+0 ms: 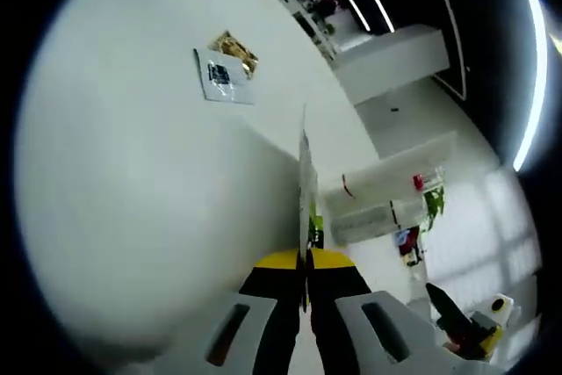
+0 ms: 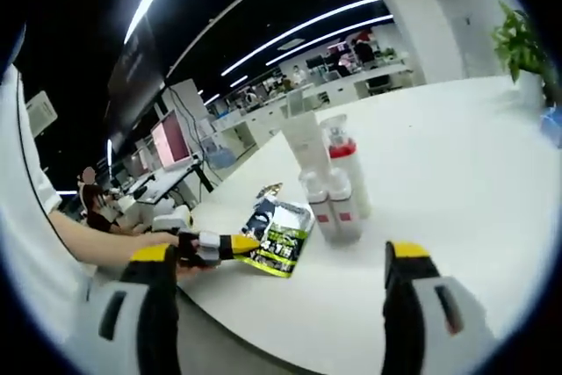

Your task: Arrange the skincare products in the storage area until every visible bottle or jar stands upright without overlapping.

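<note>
My left gripper is shut on a flat sachet that I see edge-on, rising thin from between the jaws. In the right gripper view the same sachet shows its black and yellow-green face, held just above the white table by the left gripper, with a hand behind it. Just beyond it several products stand upright in a tight group: a tall white tube, a red and white spray bottle, and two small white bottles. My right gripper is open, nothing between its jaws.
Farther along the white table lie a clear flat packet and a gold wrapper. The right gripper shows at the lower right of the left gripper view. A green plant stands at the table's far edge.
</note>
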{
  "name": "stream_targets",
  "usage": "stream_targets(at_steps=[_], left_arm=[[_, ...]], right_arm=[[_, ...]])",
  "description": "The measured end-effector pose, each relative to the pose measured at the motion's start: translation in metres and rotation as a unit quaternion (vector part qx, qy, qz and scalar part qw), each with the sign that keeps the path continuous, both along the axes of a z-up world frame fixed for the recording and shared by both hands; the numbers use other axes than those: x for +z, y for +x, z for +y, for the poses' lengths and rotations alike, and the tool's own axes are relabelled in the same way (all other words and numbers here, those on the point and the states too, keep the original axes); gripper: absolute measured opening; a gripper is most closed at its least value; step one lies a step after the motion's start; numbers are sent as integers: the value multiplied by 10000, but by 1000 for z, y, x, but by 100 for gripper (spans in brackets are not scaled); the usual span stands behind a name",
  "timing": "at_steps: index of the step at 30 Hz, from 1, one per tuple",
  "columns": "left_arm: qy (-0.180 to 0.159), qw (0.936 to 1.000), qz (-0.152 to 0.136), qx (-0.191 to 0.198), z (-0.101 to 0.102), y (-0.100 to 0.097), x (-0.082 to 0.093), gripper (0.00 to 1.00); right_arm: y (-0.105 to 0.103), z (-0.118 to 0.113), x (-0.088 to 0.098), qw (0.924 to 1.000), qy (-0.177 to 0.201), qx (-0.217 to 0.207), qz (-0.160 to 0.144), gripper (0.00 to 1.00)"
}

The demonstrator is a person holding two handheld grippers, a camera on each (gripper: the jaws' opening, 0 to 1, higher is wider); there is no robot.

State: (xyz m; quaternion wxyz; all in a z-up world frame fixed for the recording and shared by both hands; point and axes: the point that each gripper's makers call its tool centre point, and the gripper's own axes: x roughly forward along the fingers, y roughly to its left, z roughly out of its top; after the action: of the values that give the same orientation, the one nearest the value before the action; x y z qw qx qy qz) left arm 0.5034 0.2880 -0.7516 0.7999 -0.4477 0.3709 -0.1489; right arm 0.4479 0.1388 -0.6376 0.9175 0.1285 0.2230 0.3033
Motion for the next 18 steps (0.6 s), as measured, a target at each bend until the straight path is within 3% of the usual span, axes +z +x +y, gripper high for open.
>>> stream_targets(at_steps=[9,18], left_arm=[[322,9995,19,-4,1,2,-8,0],[1065,9936,-227,-297,2,6,-10,5]], right_arm=[[-1,1,-1,10000,-75,40,-7,99],[0,1,-2,10000,-73,21,0,99]])
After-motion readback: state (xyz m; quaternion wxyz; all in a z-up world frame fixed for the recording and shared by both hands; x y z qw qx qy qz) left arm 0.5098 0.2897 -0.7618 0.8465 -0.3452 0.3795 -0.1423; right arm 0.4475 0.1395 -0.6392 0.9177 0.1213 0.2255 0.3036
